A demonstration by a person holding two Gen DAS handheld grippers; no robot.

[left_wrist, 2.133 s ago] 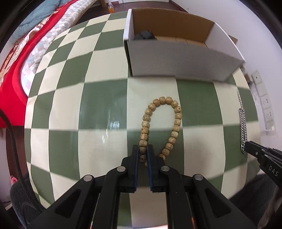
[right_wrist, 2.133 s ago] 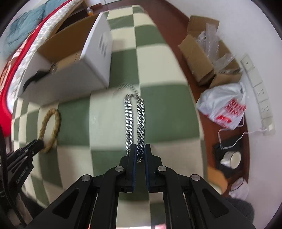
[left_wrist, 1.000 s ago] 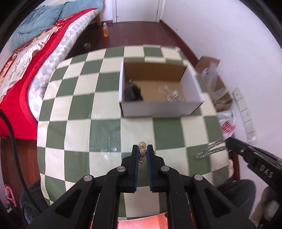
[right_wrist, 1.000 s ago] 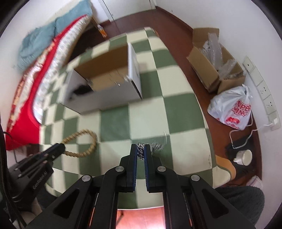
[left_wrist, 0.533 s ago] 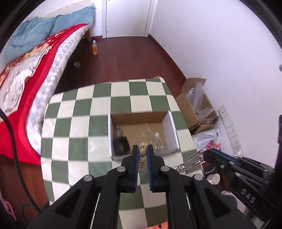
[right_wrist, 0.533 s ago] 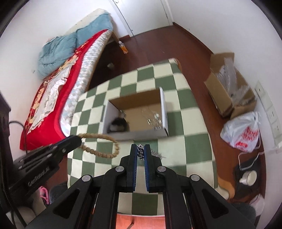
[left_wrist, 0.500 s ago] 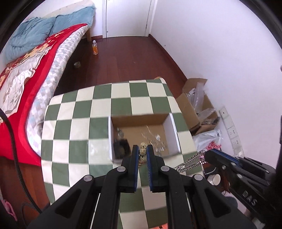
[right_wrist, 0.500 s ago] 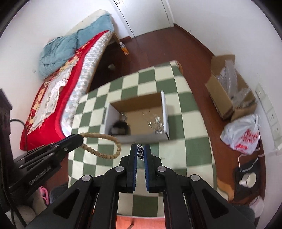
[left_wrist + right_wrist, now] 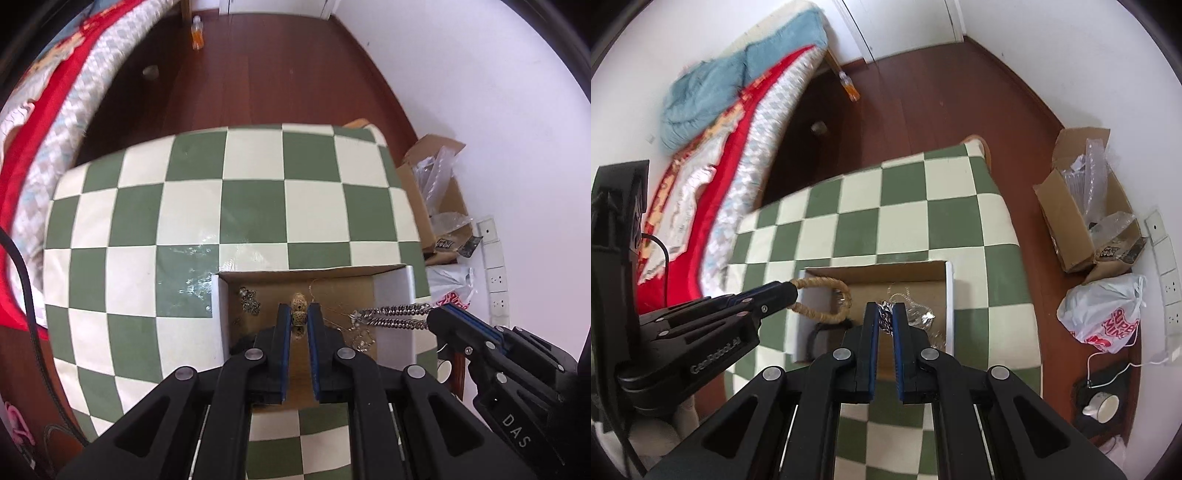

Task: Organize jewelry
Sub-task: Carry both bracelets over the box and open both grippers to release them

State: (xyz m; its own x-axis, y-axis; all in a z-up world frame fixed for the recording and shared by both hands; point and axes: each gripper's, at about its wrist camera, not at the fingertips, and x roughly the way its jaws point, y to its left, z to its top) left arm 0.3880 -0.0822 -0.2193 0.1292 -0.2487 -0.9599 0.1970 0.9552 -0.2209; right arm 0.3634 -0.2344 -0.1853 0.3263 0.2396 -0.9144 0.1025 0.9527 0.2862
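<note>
Bright daylight here, glare on my worktop (image 9: 192,284), heavy fisheye warp, bed (image 9: 713,122) edge smeared by blur.

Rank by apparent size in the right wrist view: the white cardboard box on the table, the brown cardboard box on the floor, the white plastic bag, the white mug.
1. White cardboard box, though nearness may inflate it.
2. Brown cardboard box.
3. White plastic bag, not far behind.
4. White mug, clearly smallest.

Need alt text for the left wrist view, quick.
The left claw, shut on a tan wooden bead bracelet, hangs above an open white cardboard box on a green-and-cream checkered table. From the right, the right claw holds a silver chain over that box.
</note>
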